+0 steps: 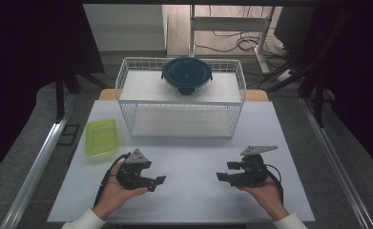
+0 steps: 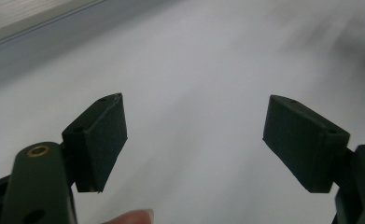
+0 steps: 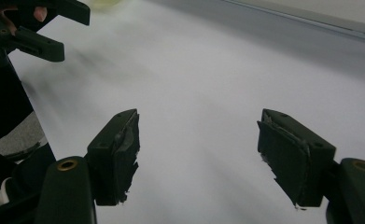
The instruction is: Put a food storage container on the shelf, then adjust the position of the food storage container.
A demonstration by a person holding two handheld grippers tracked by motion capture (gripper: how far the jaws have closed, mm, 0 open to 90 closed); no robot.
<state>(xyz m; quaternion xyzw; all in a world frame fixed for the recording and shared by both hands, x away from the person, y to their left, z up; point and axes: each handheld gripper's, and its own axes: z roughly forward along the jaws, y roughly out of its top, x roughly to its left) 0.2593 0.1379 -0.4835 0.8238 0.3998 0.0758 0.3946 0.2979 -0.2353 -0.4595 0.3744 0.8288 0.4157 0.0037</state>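
Both grippers, left gripper [image 1: 158, 182] and right gripper [image 1: 221, 176], are resting near, jaws gaping and empty. One glass container [image 1: 187, 76] with a dark lid is sitting far off atop the one wire rack [image 1: 127, 76]: likely heavy, slippery, breakable, best gripped at its rim. One green lid [image 1: 101, 137] is lying left.

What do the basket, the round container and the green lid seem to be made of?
Basket: thin white wire, probably coated metal; an open grid shows along its walls.
Round container: clear bowl, glass or hard plastic, seen through below a dark blue lid, likely plastic, with side clips.
Green lid: translucent yellow-green plastic, smooth, with light showing through it.
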